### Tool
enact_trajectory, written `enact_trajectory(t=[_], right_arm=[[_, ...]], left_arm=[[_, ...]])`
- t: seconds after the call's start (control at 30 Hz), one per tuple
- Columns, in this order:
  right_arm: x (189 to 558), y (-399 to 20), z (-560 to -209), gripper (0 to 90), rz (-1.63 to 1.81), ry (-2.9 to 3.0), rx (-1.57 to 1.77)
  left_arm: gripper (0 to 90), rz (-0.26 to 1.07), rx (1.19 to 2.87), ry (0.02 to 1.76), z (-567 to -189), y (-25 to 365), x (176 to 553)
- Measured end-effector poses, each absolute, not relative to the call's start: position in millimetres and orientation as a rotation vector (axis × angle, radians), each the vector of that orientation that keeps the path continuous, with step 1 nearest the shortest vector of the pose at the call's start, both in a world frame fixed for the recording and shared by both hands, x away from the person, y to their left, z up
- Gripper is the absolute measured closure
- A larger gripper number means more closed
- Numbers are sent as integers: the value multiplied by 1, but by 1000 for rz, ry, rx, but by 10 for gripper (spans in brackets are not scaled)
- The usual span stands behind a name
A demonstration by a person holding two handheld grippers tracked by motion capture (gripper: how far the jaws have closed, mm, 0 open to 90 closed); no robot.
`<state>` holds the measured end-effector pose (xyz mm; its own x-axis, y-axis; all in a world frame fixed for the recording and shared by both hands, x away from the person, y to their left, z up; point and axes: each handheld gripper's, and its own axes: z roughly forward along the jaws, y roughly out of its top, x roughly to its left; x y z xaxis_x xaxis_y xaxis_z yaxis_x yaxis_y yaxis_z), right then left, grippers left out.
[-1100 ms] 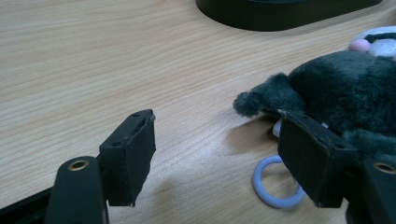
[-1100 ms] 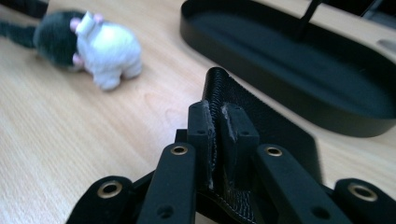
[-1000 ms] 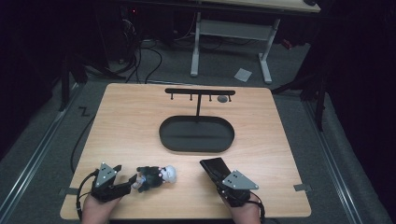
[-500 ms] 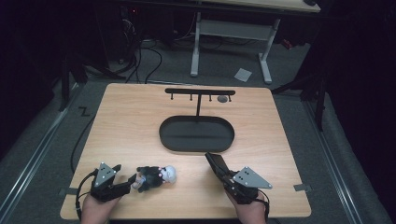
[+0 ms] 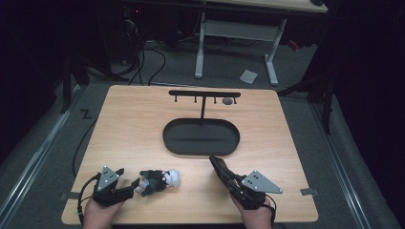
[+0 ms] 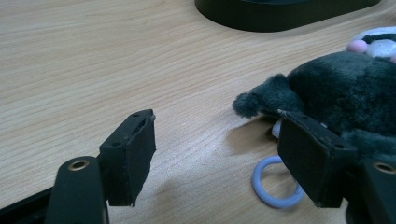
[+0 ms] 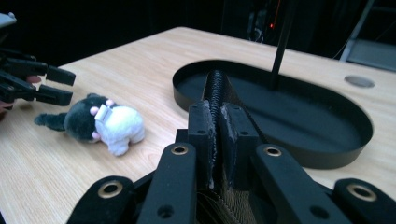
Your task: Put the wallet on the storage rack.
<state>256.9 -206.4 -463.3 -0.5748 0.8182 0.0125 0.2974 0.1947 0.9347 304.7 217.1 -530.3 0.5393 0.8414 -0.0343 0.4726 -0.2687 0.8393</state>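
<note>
A small plush toy (image 5: 157, 180), dark grey with a white and pink head, lies on its side on the wooden table (image 5: 133, 119) near the front left. Its pale blue ring (image 6: 275, 184) rests on the wood beside one jaw. My left gripper (image 5: 133, 185) stands open just left of the plush (image 6: 341, 88), with bare wood between its jaws (image 6: 217, 144). My right gripper (image 5: 229, 179) is at the front right, shut on a black ribbed strap (image 5: 217, 166) that sticks out toward the tray. In the right gripper view the strap (image 7: 217, 84) rises from between the pressed pads (image 7: 219, 116).
A black oval tray (image 5: 167, 138) sits mid-table, and a thin T-shaped stand (image 5: 204, 93) with small pegs rises from it. A small grey disc (image 5: 228, 101) lies behind it. Beyond the table's far edge are a dark floor, cables and a white desk frame.
My right hand has shifted slightly to the right with the strap still held. The left gripper and the plush have stayed where they were.
</note>
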Motion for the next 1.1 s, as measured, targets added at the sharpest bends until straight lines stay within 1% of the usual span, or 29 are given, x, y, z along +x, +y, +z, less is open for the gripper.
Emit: enact_trajectory(t=[0.13, 0.33, 0.8, 1.1], right_arm=[[259, -206, -468, 827, 1367, 1983, 1049], [261, -213, -467, 825, 1352, 1950, 1072], [271, -251, -471, 818, 1368, 1840, 1203], [273, -264, -475, 811, 1392, 1811, 1249]], left_arm=[[282, 540, 1914, 1071, -530, 218, 305], [282, 539, 1912, 1071, -530, 218, 304], [283, 533, 1919, 1068, -531, 217, 305], [283, 533, 1916, 1070, -531, 217, 305]])
